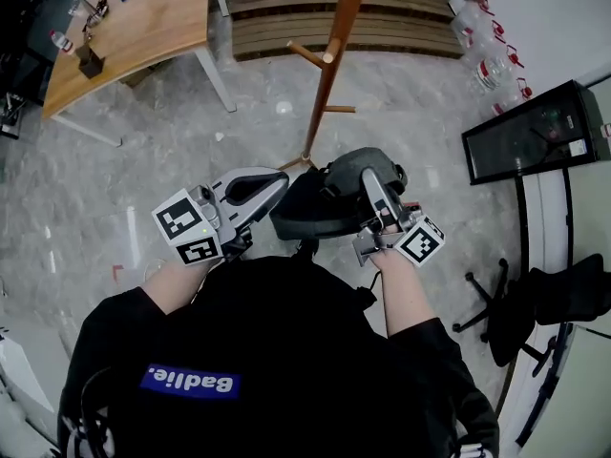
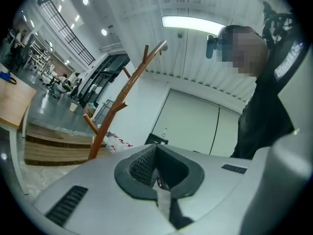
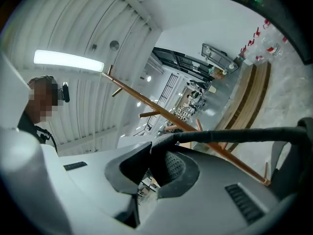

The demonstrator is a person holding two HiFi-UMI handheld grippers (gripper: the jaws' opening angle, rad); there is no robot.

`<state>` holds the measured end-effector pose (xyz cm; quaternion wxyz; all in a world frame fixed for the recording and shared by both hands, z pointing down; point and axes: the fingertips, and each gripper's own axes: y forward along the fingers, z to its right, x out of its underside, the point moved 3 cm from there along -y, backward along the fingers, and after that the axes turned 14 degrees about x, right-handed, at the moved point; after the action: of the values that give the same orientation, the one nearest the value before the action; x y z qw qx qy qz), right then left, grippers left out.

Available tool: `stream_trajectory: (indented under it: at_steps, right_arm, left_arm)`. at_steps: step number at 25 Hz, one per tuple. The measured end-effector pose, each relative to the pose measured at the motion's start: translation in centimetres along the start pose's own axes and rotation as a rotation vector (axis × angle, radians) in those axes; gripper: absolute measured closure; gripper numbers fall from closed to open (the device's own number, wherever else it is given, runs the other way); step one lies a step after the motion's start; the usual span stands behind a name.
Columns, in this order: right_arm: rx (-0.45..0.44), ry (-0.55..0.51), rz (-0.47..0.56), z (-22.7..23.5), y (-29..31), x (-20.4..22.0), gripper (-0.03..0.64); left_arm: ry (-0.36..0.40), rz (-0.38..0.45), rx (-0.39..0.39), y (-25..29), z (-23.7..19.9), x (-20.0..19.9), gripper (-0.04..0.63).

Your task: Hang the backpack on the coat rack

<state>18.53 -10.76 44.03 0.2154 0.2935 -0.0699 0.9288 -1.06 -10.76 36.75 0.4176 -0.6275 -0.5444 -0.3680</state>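
Observation:
The black backpack (image 1: 320, 208) hangs in front of the person's chest, between the two grippers. My right gripper (image 1: 367, 174) reaches over its top and is shut on a black strap (image 3: 244, 135), which runs off to the right from the jaws (image 3: 150, 148). My left gripper (image 1: 282, 181) sits just left of the backpack, its jaws (image 2: 155, 148) shut with nothing between them. The wooden coat rack (image 1: 329, 65) stands straight ahead on the floor, with pegs sticking out of its pole. It also shows in the left gripper view (image 2: 117, 106) and behind the strap in the right gripper view (image 3: 195, 129).
A wooden table (image 1: 134, 27) stands at the far left with small items on it. Stacked wooden boards (image 1: 334, 17) lie behind the rack. Several bottles (image 1: 487, 46) and a black screen (image 1: 535, 132) are on the right, with an office chair (image 1: 535, 303) nearer.

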Motion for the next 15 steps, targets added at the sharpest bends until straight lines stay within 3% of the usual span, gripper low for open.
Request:
stream_trajectory:
  at_steps: [9, 15]
  right_arm:
    - [-0.003, -0.137, -0.164, 8.0, 7.9, -5.2, 0.584]
    - [0.020, -0.169, -0.347, 12.7, 13.6, -5.2, 0.583]
  left_arm:
    - [-0.022, 0.032, -0.115, 2.3, -2.7, 0.2, 0.603]
    - [-0.061, 0.025, -0.183, 2.0, -2.9, 1.7, 0.603]
